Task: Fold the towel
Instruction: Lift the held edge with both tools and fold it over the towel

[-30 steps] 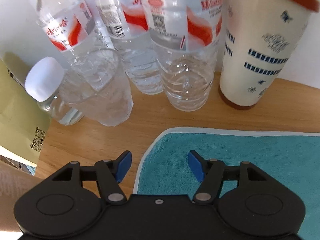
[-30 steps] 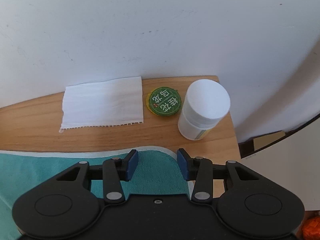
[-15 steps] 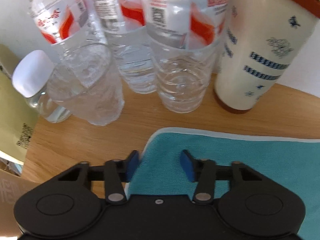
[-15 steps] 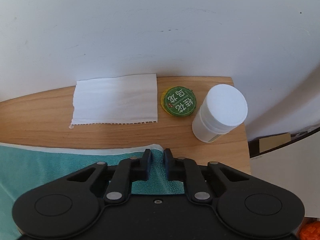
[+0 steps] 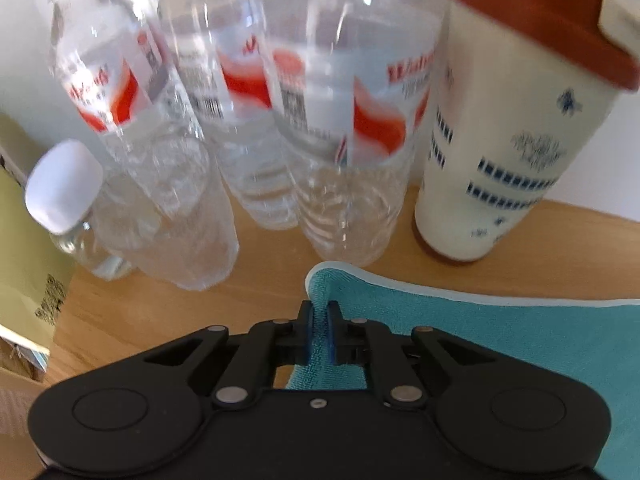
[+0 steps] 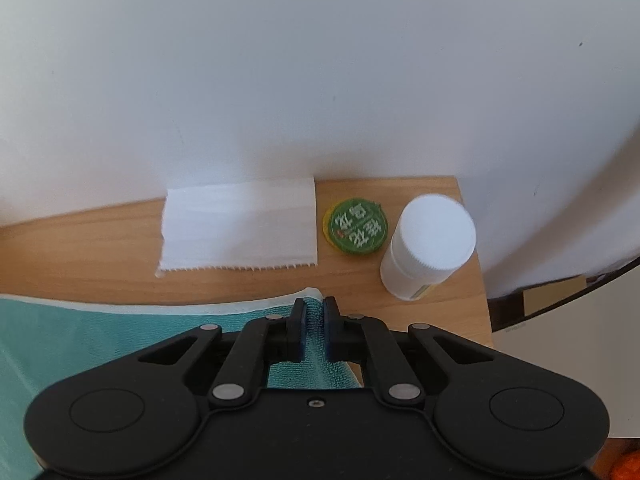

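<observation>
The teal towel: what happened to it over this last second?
Both tools closed on the teal terry towel: the left tool pinched its left far corner, the right tool its right far corner, bunching the cloth upward. Bottles, cup and paper napkin stayed put.

- The water bottles (image 5: 340,120) and the cream cup (image 5: 512,128) were motion-blurred, their label print unreadable.
- The towel (image 5: 500,344) ran off the right edge.
- The towel's pinched corner was hidden between the right gripper (image 6: 315,312) fingers.
</observation>
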Demonstrator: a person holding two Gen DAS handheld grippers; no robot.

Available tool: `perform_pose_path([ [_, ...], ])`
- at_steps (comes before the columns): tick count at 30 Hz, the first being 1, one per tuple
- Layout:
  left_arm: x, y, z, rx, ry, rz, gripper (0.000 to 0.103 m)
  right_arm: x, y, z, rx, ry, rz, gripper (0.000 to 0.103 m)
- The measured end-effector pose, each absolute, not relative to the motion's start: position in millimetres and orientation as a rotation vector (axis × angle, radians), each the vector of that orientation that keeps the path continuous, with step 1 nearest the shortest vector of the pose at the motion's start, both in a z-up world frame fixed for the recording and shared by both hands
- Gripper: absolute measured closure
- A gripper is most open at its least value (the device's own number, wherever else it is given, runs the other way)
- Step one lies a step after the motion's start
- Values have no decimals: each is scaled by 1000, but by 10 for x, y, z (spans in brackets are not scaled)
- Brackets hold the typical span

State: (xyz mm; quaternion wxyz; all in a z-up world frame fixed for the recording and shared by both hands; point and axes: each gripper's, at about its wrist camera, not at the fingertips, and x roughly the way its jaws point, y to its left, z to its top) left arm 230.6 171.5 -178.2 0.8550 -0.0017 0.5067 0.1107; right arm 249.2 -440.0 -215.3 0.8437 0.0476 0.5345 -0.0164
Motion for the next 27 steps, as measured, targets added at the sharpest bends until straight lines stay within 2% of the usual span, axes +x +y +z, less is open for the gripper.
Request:
perform_pose_path([
  [11, 1977, 1626, -1469, 64, 935, 199, 97, 2012, -4543, -1776, 129, 1006, -11, 95],
  [20, 1440, 1579, -1384, 53, 911, 162, 97, 1248, -4635, -1522, 159, 955, -29, 95],
  [27, 974, 1551, -1341, 44, 902, 145, 97, 773, -4572, -1566, 163, 962, -38, 95],
])
